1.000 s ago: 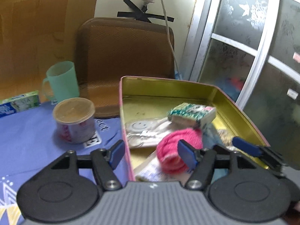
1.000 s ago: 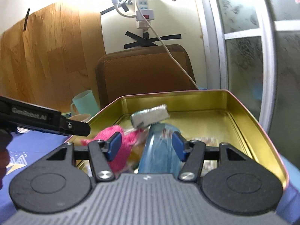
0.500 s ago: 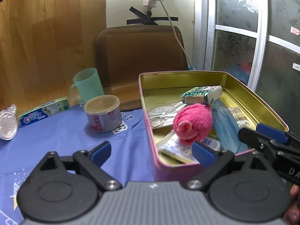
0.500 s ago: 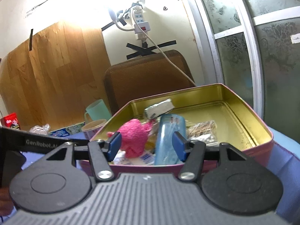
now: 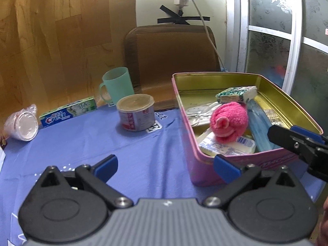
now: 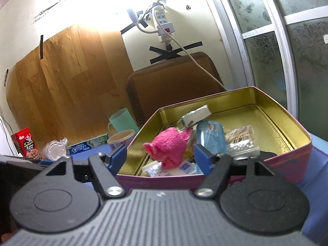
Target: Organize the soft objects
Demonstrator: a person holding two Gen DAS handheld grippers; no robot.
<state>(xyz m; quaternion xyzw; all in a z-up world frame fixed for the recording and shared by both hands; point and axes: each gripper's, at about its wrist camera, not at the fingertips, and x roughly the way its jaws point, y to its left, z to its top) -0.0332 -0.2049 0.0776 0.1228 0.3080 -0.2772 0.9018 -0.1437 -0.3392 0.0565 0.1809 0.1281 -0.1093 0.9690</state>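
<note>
A pink fuzzy soft toy lies in the open pink tin box with a gold inside, on top of flat packets. It also shows in the right wrist view, with the tin's wall around it. A green-patterned sponge pack and a blue packet lie beside it. My left gripper is open and empty, above the blue cloth just left of the tin's near corner. My right gripper is open and empty, in front of the tin's near wall.
On the blue tablecloth stand a lidded tub, a mint mug, a Crest toothpaste box and a wrapped cup on its side. A brown chair back stands behind. A red box is far left.
Both grippers have drawn back out of the tin and away from it. The left gripper has opened wider. The pink toy stays in the tin.
</note>
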